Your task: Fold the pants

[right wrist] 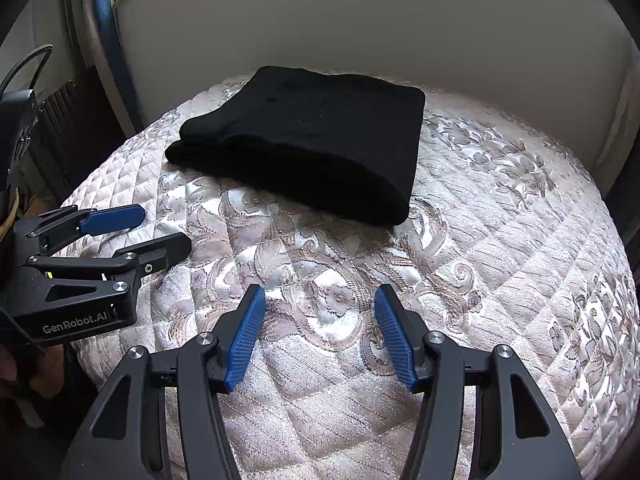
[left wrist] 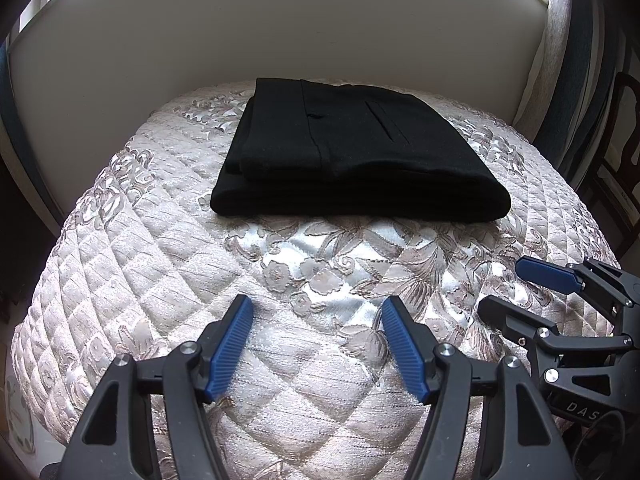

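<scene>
Black pants [left wrist: 356, 152] lie folded into a thick rectangle on the quilted bed cover [left wrist: 168, 264], near the headboard; they also show in the right wrist view [right wrist: 308, 136]. My left gripper [left wrist: 318, 308] is open and empty, hovering over the cover well short of the pants. It also shows at the left of the right wrist view [right wrist: 160, 232]. My right gripper [right wrist: 320, 296] is open and empty, also back from the pants, and appears at the right of the left wrist view [left wrist: 508, 292].
A cream padded headboard [left wrist: 280, 28] stands right behind the pants. The bed edge drops off at the left [left wrist: 24, 320]. A striped curtain [left wrist: 580, 80] and a dark wooden chair [left wrist: 624, 128] stand to the right. A dark radiator-like object [right wrist: 60, 128] sits at the left.
</scene>
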{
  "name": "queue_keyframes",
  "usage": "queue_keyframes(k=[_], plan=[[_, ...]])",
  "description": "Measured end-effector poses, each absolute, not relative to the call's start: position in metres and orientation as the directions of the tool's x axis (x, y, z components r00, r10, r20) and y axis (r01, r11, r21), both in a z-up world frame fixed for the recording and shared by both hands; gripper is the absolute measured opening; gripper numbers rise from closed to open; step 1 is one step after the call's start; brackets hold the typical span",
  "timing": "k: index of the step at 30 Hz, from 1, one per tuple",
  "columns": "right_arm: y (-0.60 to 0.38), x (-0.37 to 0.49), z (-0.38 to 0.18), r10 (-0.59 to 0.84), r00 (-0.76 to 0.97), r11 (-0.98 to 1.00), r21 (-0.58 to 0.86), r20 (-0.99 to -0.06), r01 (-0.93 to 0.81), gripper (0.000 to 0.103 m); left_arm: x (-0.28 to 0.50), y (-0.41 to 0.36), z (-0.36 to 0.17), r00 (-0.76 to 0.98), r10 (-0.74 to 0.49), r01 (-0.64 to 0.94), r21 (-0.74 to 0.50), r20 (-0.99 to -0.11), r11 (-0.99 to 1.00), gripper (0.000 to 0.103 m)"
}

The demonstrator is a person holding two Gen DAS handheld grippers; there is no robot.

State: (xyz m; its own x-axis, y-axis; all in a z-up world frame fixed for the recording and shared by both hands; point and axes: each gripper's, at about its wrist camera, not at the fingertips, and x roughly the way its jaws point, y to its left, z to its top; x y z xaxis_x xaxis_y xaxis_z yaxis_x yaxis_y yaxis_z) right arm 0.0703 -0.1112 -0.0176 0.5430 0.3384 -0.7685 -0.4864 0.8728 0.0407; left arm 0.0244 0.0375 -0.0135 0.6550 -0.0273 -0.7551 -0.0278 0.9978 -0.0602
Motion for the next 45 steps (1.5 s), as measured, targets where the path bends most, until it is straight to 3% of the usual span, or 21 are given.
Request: queue_keyframes(k=[45], plan=[[-0.1094,0.0689,-0.0182,0.335,0.546,0.876,0.040,-0.768,-0.481,0.059,0.0262,0.0364,-0.0151,0.647,-0.029,-0.018,-0.053,-0.762,0.998,0.074]])
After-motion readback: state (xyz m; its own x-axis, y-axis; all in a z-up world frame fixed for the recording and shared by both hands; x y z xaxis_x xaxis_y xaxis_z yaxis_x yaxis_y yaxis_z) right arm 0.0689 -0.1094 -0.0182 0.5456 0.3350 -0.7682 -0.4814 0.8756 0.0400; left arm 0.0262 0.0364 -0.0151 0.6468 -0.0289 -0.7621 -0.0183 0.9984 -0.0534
